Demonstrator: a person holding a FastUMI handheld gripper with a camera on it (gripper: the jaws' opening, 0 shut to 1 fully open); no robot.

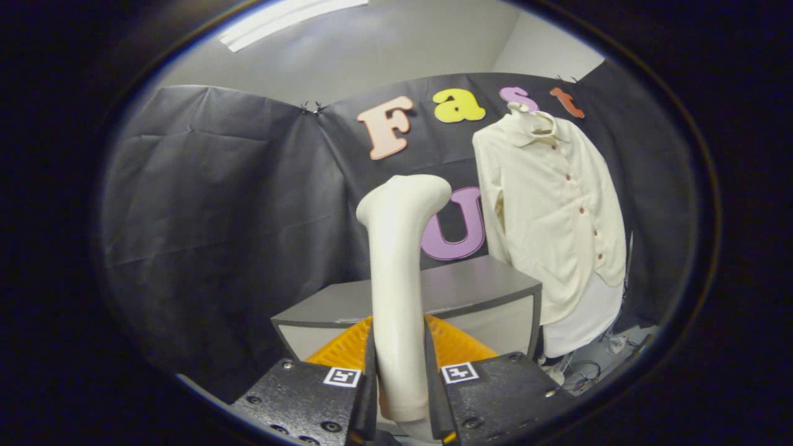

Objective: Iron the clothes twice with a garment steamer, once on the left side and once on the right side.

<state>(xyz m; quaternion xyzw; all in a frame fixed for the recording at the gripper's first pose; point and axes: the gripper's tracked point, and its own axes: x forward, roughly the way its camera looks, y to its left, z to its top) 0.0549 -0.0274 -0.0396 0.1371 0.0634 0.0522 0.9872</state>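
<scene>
My gripper (pixel 399 371) is shut on the handle of a cream garment steamer (pixel 399 248), which stands upright between the two black fingers with its head bent toward the right. A cream button-up shirt (pixel 551 210) with small red buttons hangs on a hanger against the black cloth wall, beyond the fingers and to the right of the steamer head. The steamer head is apart from the shirt, at about chest height of it.
A grey-topped cabinet (pixel 471 288) stands just beyond the fingers, below the shirt's left side. An orange ribbed basket (pixel 452 347) lies between the cabinet and the fingers. Cables (pixel 588 368) lie on the floor under the shirt.
</scene>
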